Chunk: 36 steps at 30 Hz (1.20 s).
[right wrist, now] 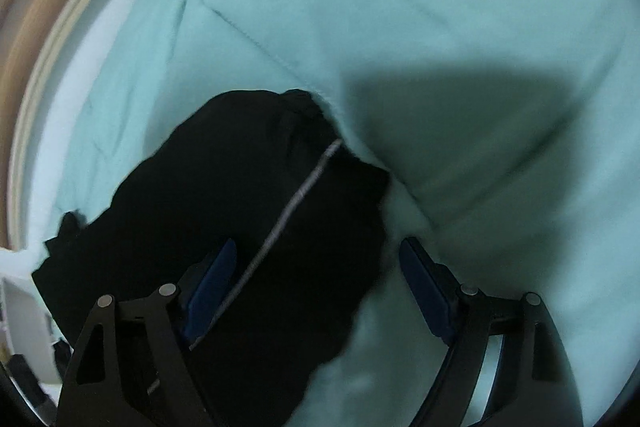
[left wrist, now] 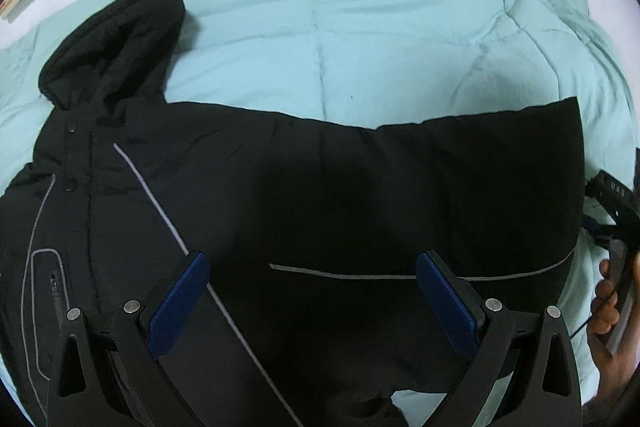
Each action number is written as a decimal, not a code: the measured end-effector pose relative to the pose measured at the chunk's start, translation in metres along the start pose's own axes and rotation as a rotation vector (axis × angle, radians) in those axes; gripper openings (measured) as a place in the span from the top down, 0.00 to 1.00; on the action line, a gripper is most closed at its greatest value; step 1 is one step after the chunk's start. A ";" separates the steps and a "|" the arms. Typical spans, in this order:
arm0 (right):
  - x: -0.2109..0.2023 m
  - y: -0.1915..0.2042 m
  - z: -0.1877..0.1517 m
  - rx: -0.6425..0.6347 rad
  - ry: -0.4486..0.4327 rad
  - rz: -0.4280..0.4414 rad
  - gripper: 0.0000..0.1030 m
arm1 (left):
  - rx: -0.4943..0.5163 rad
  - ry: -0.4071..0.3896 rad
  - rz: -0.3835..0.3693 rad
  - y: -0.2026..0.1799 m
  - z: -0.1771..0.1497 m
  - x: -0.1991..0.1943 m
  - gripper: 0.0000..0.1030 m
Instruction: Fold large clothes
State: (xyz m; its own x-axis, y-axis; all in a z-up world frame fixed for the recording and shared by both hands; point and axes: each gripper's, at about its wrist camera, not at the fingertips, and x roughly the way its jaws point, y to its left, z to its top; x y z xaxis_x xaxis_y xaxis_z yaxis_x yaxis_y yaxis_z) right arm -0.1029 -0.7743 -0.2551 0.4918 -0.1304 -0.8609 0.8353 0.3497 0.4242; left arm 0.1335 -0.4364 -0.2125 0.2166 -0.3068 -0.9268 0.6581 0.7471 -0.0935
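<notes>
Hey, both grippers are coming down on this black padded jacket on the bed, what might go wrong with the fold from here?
1. The right gripper is open astride the black padded jacket edge, so it may pinch the mint green quilted comforter too.
2. The left gripper is open over mid-panel near the grey reflective piping; thick slippery fabric could slip out.
3. The hood sticks out and may bunch.

Left claw [left wrist: 312,267], right claw [right wrist: 316,255] — both agape, angled downward.
</notes>
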 end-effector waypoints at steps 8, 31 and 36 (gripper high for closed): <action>-0.002 0.021 -0.004 -0.071 -0.010 0.102 0.79 | 0.024 0.005 -0.025 -0.007 -0.001 0.008 0.00; -0.106 -0.016 -0.048 -0.076 -0.232 -0.133 0.86 | 0.168 0.039 -0.140 -0.033 -0.014 0.036 0.00; -0.141 0.046 -0.074 -0.240 -0.289 -0.060 0.86 | 0.073 -0.071 -0.106 0.028 -0.023 -0.017 0.00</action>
State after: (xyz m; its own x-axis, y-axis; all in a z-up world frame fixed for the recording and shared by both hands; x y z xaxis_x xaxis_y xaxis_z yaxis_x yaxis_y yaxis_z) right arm -0.1519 -0.6708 -0.1354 0.5216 -0.4016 -0.7527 0.8002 0.5362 0.2684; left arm 0.1317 -0.3962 -0.2078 0.1918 -0.4251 -0.8846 0.7303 0.6640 -0.1607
